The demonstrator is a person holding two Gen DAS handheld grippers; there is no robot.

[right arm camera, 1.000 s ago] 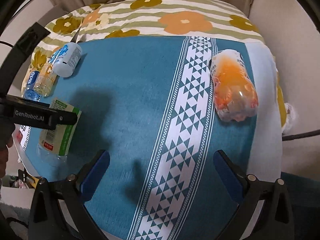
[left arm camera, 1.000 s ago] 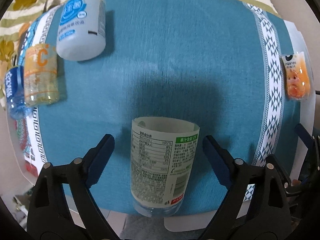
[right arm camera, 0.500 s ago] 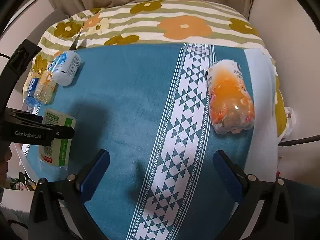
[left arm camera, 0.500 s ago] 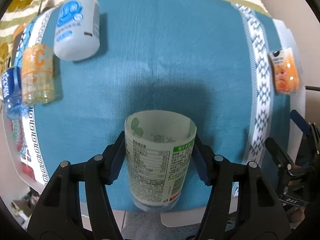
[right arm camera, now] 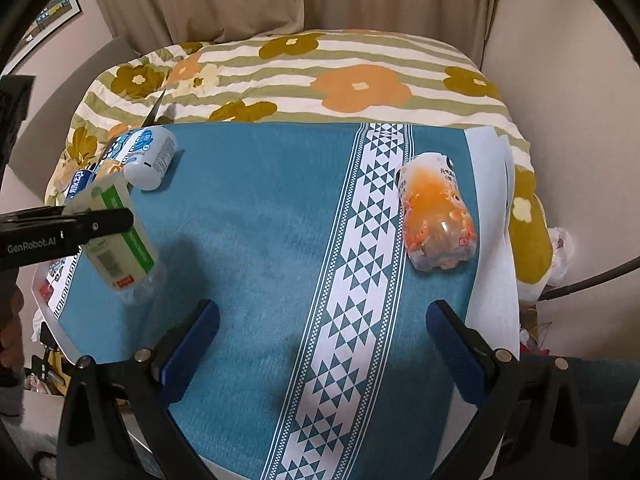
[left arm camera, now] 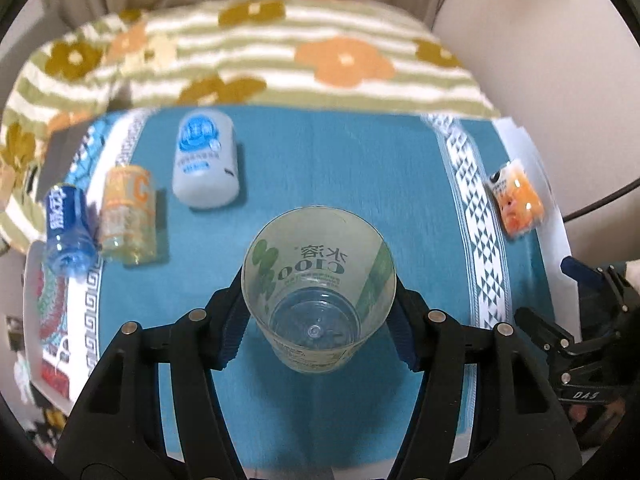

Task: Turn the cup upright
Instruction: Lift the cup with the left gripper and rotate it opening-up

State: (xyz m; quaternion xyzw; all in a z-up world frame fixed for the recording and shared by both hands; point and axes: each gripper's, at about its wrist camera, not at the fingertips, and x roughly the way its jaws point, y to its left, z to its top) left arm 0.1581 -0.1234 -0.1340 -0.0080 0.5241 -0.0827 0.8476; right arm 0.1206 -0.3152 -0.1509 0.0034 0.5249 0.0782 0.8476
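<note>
Clear cup [left arm camera: 319,288] labelled "C100", clamped in left hand-held gripper [left arm camera: 318,320]

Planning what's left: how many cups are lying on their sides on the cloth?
4: white cup, yellow cup, blue cup at left; orange cup at right. None seem hidden.

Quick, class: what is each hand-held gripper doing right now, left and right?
Left hand-held gripper: closed on the cup, lifted off the cloth.
Right hand-held gripper: open, holding nothing.
</note>
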